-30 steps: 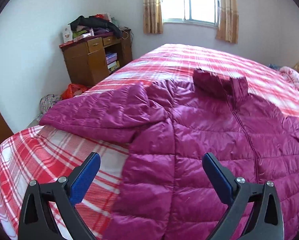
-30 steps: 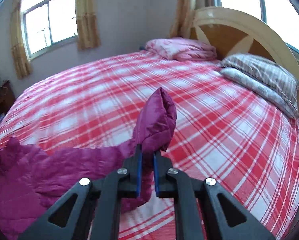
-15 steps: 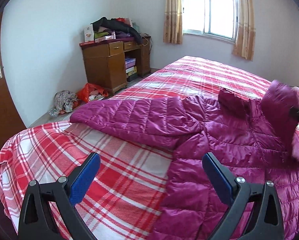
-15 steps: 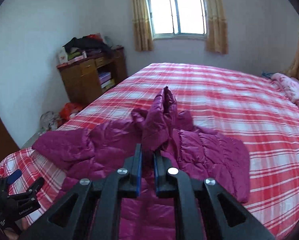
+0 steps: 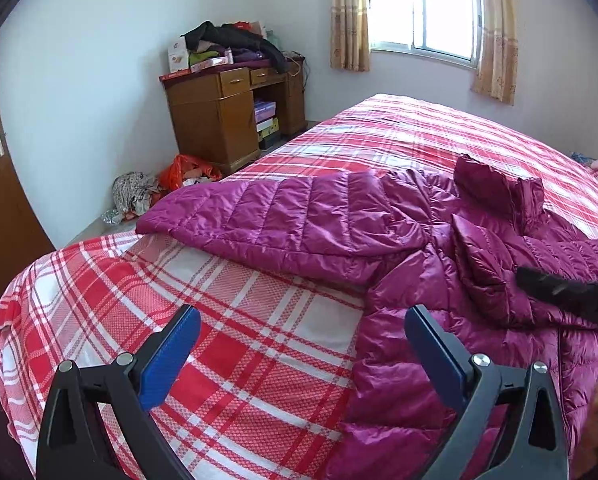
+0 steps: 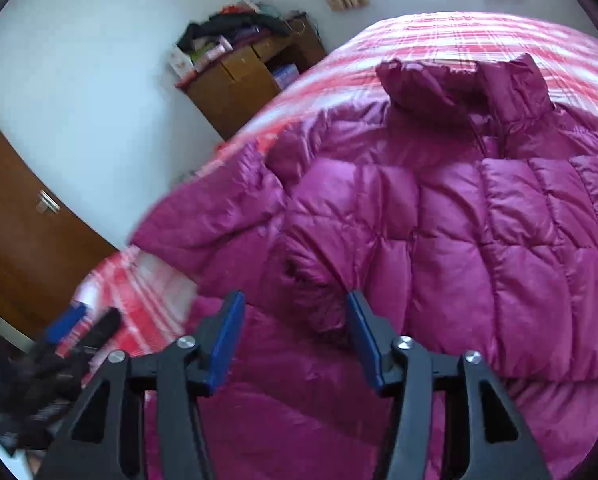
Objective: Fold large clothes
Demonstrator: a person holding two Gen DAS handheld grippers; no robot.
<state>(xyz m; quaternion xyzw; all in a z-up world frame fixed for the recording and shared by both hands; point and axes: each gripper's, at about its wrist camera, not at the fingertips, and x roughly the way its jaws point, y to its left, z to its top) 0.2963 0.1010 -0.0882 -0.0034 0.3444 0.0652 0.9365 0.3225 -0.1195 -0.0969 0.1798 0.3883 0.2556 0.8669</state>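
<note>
The bed [image 5: 259,332] with its red plaid cover carries the magenta puffer jacket [image 5: 399,240], spread front-up so it can be folded; one sleeve [image 6: 479,272] already lies across the chest while the other sleeve [image 5: 279,216] stretches out toward the bed's edge, probably next to be folded in. The right gripper [image 6: 295,336], tilted down over the folded sleeve, is opening its fingers, nothing pinched between them; the left gripper [image 5: 299,356] hovers wide and empty over the bedcover beside the hem.
</note>
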